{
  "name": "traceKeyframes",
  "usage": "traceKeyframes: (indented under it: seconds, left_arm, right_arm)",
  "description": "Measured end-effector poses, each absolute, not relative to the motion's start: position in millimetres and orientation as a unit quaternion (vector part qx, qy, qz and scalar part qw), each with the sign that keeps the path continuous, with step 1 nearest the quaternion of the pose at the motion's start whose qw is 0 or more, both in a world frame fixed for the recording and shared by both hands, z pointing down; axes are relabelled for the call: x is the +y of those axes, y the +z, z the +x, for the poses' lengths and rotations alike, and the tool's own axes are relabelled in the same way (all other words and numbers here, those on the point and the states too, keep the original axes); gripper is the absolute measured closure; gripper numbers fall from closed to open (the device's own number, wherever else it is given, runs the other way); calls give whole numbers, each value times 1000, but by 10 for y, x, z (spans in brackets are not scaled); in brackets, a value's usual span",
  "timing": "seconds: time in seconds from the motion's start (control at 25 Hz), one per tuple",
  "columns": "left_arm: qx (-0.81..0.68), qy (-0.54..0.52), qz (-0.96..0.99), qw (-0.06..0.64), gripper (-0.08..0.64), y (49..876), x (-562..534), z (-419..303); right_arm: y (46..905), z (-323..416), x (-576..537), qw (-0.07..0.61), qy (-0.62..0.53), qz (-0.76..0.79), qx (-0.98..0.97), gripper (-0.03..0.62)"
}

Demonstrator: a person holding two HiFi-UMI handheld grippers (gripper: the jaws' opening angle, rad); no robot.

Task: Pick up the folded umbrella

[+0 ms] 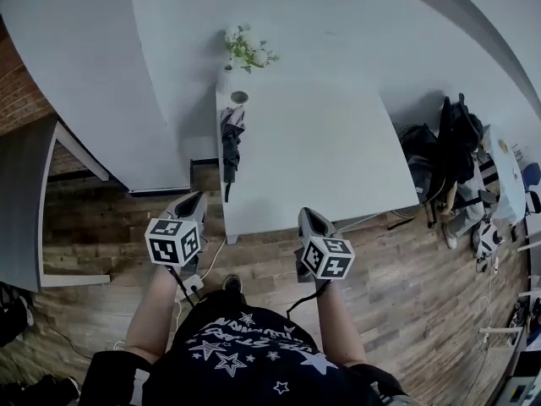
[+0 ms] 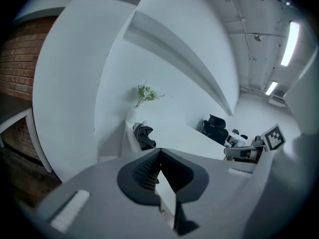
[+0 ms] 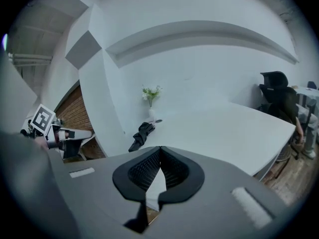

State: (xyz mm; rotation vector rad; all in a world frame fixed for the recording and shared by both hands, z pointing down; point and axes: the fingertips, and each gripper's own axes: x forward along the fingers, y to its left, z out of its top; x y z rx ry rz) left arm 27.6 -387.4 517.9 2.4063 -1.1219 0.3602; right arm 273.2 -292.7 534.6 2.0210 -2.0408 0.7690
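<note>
The folded umbrella (image 1: 230, 146), dark grey, lies along the left edge of the white table (image 1: 321, 159). It also shows far ahead in the left gripper view as a dark bundle (image 2: 144, 136), and in the right gripper view (image 3: 143, 133). My left gripper (image 1: 193, 205) and right gripper (image 1: 308, 218) are both held over the wooden floor, short of the table's near edge and well apart from the umbrella. The jaws of the left gripper (image 2: 158, 156) meet with nothing between them. The right gripper (image 3: 159, 152) is shut and empty too.
A vase of white flowers (image 1: 245, 49) and a small round object (image 1: 239, 97) stand at the table's far left corner, beyond the umbrella. Dark chairs and bags (image 1: 448, 155) crowd the table's right side. A white partition (image 1: 127, 83) and a brick wall (image 1: 17, 91) stand to the left.
</note>
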Motion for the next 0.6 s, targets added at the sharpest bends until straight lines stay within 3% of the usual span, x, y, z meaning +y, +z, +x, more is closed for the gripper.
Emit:
traceKeyframes:
  seconds: [0.32,0.44,0.6]
  left_arm:
    - [-403,152,865,259,539,5307,-4383,650]
    - [-395,154,864,272,418,5390,-4515,839]
    - [-400,159,853,295,179,5515,-4712,1055]
  right_arm:
    - [5383,3069,-3489,76,267,674,-685,577]
    - [5429,3204,-3726,77,270,664,-693,577]
    - [5465,3399,-4108,84,272,647,-708,577]
